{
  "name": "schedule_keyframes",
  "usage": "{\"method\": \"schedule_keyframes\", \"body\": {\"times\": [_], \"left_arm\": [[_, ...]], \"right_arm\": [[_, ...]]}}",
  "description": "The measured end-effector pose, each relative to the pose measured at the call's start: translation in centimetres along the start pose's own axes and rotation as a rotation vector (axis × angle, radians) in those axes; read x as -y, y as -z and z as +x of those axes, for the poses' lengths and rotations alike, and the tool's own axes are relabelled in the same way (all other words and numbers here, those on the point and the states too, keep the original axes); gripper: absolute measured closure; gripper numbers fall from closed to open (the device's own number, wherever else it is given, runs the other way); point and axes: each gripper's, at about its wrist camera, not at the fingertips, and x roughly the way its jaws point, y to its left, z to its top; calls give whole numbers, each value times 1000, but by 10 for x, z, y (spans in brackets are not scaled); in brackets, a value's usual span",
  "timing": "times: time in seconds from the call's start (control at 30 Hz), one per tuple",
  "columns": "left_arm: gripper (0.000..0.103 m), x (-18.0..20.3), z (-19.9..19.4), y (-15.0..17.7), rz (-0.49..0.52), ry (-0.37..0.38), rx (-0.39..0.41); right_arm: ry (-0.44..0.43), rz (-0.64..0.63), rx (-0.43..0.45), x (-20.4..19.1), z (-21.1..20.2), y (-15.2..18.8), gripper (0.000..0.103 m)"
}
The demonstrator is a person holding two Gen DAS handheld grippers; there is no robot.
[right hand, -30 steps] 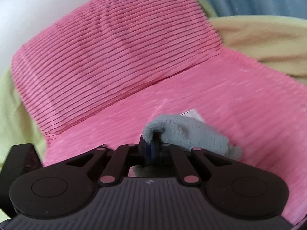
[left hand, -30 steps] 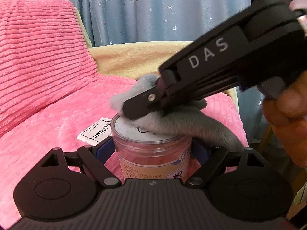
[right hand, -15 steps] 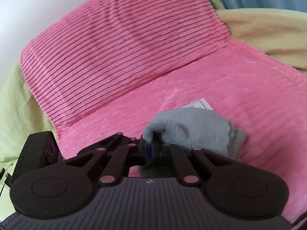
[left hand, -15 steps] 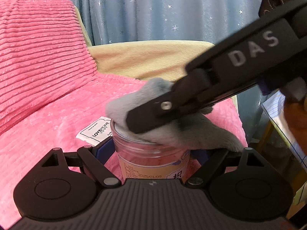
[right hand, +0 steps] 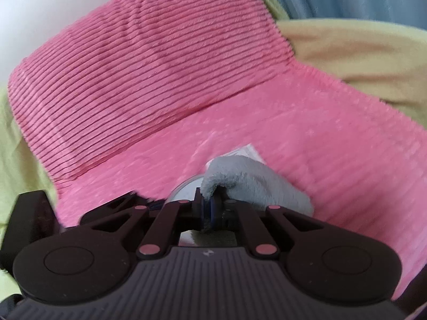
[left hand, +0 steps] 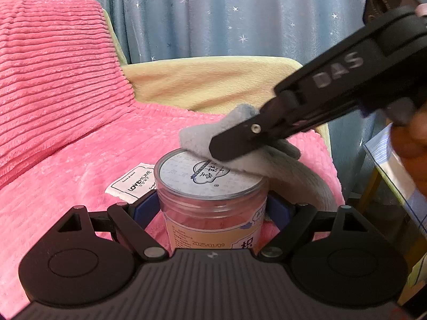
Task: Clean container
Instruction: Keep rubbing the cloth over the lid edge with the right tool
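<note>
**Cloth swept to the lid's far edge**

Your right gripper (left hand: 226, 148) is clamped tight on the fluffy grey microfibre cloth (left hand: 280, 165), and since half a second ago it has slid toward the far right rim of the lid. That uncovers most of the printed top, which the cloth largely hid before, so one wiping pass across the lid looks finished; the sides have likely had no attention yet.

Working down in size: the ribbed pink plush blanket (left hand: 58, 85) over the sofa lies as it did, with its white sewn-in label (left hand: 132, 185) just left of the jar. The cloth now touches only the lid's back right part, its tail hanging down the jar's right side. Your left gripper (left hand: 213, 210) holds the clear plastic jar with the pale printed lid (left hand: 210, 178) upright between its blue pads, about half open and pressed on both sides, same grip as a second ago.

From the right wrist view, a sliver of lid shows left of the cloth, where earlier it was fully hidden.
</note>
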Motion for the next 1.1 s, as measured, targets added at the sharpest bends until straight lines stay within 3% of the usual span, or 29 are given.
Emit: {"method": "schedule_keyframes", "body": {"times": [0.2,0.43,0.6,0.9,1.1], "left_arm": [[18,1,0,0,-3,-4,-1],[18,2,1,0,4,-5,0],[18,4,2,0,5,-6,-1],[18,8,4,-2,-7,-18,-2],[18,7,6,-2,-4,-21,-1]], "right_arm": [[-58,-24,-5,-18,15,3,101],[2,5,49,-4,17,0,101],[23,-24,31,2,8,2,101],[-86,-23,2,-13,13,10,101],[-39,-54,47,-14,22,6,101]]}}
